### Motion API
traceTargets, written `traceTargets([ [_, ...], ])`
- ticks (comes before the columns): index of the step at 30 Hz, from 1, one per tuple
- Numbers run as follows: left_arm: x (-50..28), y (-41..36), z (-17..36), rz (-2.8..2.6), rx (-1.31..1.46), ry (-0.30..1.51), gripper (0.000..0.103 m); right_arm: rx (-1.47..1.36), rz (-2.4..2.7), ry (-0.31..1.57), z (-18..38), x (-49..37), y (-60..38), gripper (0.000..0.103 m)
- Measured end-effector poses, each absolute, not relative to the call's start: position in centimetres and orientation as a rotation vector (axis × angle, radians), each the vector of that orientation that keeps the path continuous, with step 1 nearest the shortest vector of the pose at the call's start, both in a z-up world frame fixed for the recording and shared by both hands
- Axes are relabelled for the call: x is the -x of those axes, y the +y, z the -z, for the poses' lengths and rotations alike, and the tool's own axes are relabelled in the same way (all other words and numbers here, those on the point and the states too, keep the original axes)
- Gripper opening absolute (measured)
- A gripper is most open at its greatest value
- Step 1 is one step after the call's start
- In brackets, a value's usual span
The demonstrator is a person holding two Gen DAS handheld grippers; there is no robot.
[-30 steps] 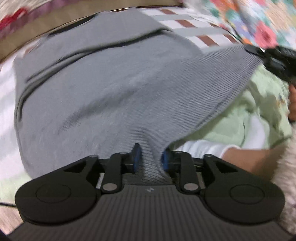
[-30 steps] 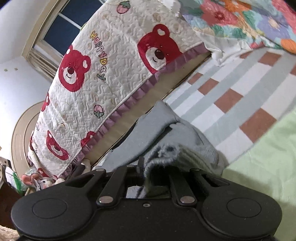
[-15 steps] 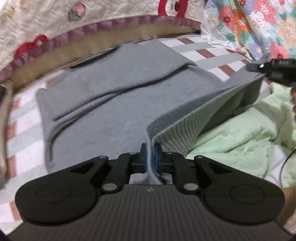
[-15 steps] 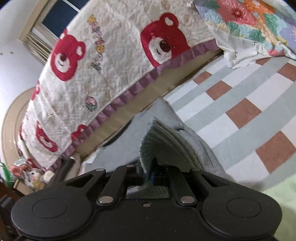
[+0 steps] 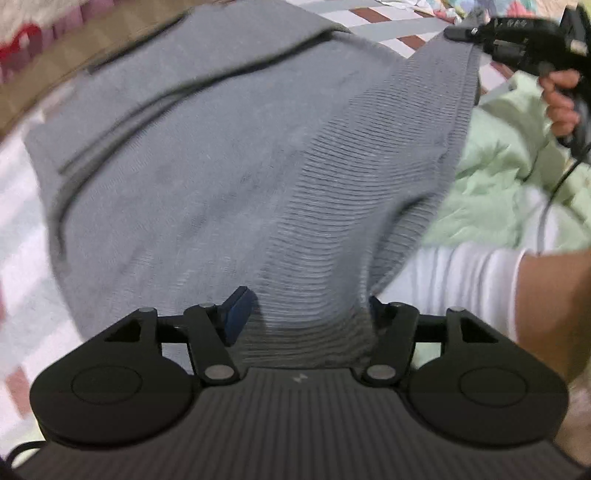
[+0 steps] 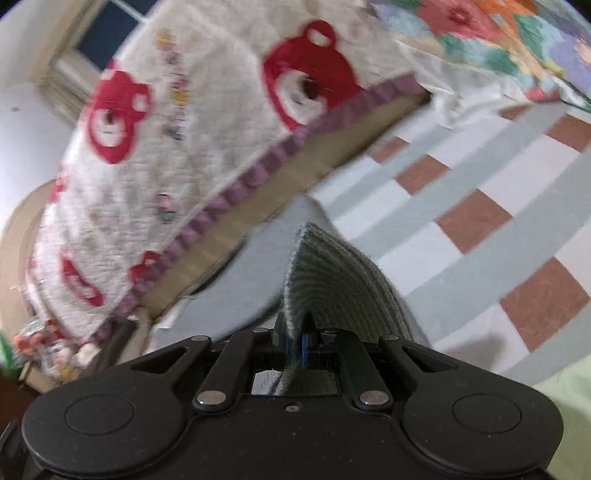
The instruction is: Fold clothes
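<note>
- Grey sweater (image 5: 207, 177) lies spread on the checked bedsheet (image 6: 480, 229); far end points toward the bear-print quilt (image 6: 207, 122), ribbed hem (image 5: 354, 221) is the near end, lifted off the bed.
- L gripper (image 5: 306, 314): jaws wide, blue pads apart w/ hem fabric draped loose between them, so no grip here. One pad shows at left, the other mostly hidden by cloth.
- R gripper (image 6: 293, 343): jaws narrow, pinching a ribbed corner of the hem, which stands up as a folded ridge just ahead of the fingers.
- In left view the R gripper (image 5: 517, 40) sits far right and up, w/ hem stretched taut-ish from it down toward the L gripper; hem's long axis runs across between the two.
- Key relation: body of sweater lies fwd of both grippers, long axis running away toward the quilt. Fold prob. means carrying the hem fwd over the body; R alone holds it, so L looks due to re-close first or the hem goes skewed.
- Room: open sheet to the right of the sweater; green blanket (image 5: 498, 177) bunched near side under the hem, could snag. Floral quilt (image 6: 498, 33) well apart at far right.
- Both views motion-blurred; fine contact hard to confirm.
</note>
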State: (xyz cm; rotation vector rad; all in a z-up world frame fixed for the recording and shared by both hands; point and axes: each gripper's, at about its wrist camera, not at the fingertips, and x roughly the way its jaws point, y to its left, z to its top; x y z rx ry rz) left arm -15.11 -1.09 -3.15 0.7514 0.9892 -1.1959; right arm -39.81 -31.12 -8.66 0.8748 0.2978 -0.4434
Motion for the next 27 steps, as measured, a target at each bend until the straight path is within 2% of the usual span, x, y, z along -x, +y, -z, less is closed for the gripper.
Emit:
traceTargets([
  [1,15.0,-0.8,2.5,1.187,-0.728,0.961,0.007,-0.849,0.417,0.279,8.3,40.3,-30.5,0.009],
  [2,15.0,-0.5,1.9,1.178,-0.706,0.933,0.006,-0.832,0.4,0.263,7.9,40.9,-29.8,0.009],
  [10,15.8,6.9,-8.4,1.166,-0.475,0.709,0.005,-0.831,0.343,0.099,3.3,49.4,-21.9,0.008],
  [16,18.0,9.6,-4.9,1.168,-0.482,0.807,0.006,-0.988,0.471,0.183,9.5,52.1,-20.4,0.007],
  [19,19.2,9.4,-4.5,1.153,-0.491,0.77,0.005,-0.965,0.48,0.19,8.9,51.8,-20.1,0.007],
  [24,19.1,11.9,-8.3,1.101,-0.363,0.648,0.005,-0.92,0.38,0.11,5.1,51.9,-19.9,0.007],
  [27,19.1,13.1,-7.8,1.082,-0.314,0.672,0.005,-0.924,0.385,0.207,6.0,51.3,-19.1,0.007],
])
